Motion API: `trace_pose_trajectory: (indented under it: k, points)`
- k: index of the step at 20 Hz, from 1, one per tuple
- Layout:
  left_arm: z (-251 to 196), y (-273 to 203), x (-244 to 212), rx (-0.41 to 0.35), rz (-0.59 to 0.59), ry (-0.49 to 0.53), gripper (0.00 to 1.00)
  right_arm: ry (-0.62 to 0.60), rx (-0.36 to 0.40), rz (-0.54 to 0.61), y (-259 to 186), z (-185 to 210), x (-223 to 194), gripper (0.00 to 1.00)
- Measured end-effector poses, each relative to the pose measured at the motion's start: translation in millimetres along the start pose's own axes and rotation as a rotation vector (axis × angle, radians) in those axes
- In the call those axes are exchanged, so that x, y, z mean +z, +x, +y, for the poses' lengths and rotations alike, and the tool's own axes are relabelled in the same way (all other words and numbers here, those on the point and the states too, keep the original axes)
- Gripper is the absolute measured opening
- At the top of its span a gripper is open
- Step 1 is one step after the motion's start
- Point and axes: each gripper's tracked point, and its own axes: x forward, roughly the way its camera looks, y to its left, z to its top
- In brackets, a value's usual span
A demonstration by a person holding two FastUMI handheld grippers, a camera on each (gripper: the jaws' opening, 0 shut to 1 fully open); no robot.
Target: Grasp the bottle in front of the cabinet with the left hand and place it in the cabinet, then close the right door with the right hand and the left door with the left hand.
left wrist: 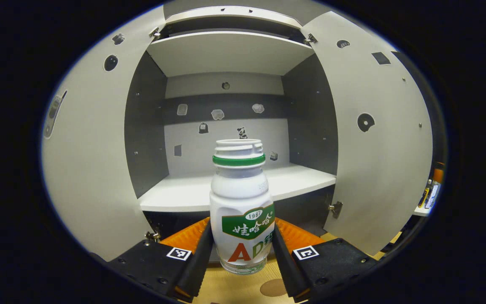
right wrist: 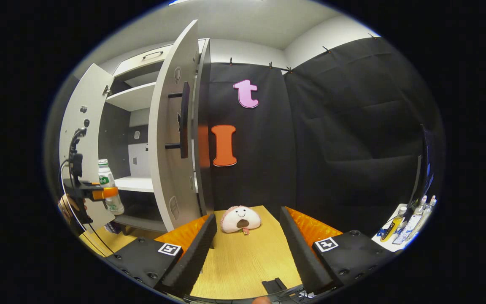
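Note:
A white bottle (left wrist: 240, 198) with a green neck ring and green label stands upright between the fingers of my left gripper (left wrist: 243, 249), which is shut on its lower body, held above the wooden table. Straight ahead the cabinet stands with both doors swung open: the left door (left wrist: 91, 160), the right door (left wrist: 378, 143), and a white shelf (left wrist: 184, 195) between them. In the right gripper view, my right gripper (right wrist: 247, 249) is open over the table with nothing between its fingers; the left gripper (right wrist: 112, 192) with the bottle (right wrist: 107, 179) appears far left, before the cabinet's right door (right wrist: 171, 139).
A small plush toy (right wrist: 240, 219) lies on the wooden table (right wrist: 243, 261) ahead of the right gripper, near the cabinet's corner. Small bottles (right wrist: 407, 217) sit on a white surface at the far right. Stickers dot the cabinet's back wall (left wrist: 226, 143).

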Motion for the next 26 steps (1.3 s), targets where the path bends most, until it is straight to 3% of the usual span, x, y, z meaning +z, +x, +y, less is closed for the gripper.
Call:
trace_pose_trajectory:
  k: [8, 13, 26]
  points:
    - [8.1, 45.8, 93.5, 0.031, -0.071, 0.075, 0.73, 0.025, -0.016, 0.011, 7.7, -14.1, 1.8, 0.99]
    - [11.3, 76.7, 128.7, 0.040, -0.083, 0.028, 0.73, 0.018, -0.032, 0.017, 16.6, -19.7, 1.9, 0.99]
    - [9.9, 149.7, 84.9, 0.036, 0.085, -0.055, 0.74, 0.011, -0.078, 0.019, 26.2, -39.0, 2.2, 0.99]
